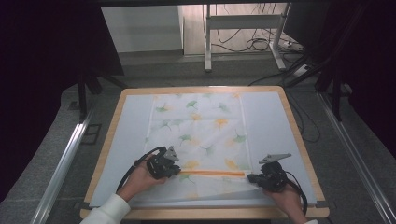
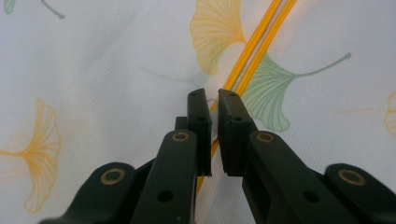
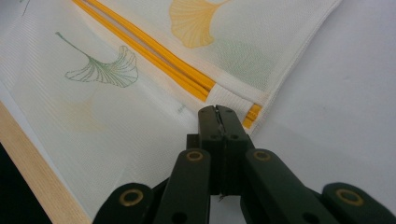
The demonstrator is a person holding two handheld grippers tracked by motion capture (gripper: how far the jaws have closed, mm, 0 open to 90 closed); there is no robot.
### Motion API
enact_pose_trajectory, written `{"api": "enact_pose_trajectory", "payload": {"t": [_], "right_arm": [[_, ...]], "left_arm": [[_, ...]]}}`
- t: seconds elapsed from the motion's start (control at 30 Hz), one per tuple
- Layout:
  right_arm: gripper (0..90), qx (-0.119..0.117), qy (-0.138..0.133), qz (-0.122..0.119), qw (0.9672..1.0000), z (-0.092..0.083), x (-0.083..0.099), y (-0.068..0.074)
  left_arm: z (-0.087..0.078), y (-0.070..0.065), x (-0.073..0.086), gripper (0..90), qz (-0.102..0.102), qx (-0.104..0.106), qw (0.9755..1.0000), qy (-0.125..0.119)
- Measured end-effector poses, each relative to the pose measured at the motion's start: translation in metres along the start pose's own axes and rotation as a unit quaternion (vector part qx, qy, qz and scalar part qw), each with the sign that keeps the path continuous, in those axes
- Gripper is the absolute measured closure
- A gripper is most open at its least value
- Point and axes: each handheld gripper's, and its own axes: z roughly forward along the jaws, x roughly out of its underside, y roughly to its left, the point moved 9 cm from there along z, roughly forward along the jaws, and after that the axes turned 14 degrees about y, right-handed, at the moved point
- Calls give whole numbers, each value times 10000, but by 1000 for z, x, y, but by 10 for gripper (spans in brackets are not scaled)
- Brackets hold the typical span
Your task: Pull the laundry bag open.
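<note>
Pale table mat (image 1: 122, 140) under a ginkgo-print mesh bag (image 1: 201, 126). My right gripper (image 3: 219, 112) pinches its edge by the orange zipper (image 3: 154, 60); my left gripper (image 2: 212, 100), jaws slightly apart, straddles the zipper and may slip off.

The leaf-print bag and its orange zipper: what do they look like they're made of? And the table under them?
The leaf-print bag looks like fine woven mesh fabric, matte and slightly see-through; a tiny grid texture shows in the right gripper view. Its orange zipper looks like smooth plastic or nylon coil, though I can't tell which. The table seems to be pale wood at the rim, with a smooth matte light mat on top.
</note>
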Motion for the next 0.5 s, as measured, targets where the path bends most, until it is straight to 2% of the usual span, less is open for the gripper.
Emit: {"api": "enact_pose_trajectory", "payload": {"t": [0.5], "right_arm": [[896, -8, -7, 1, 10000, 0, 0, 0]], "left_arm": [[-5, 10, 18, 849, -211, -60, 9998, -4]]}}
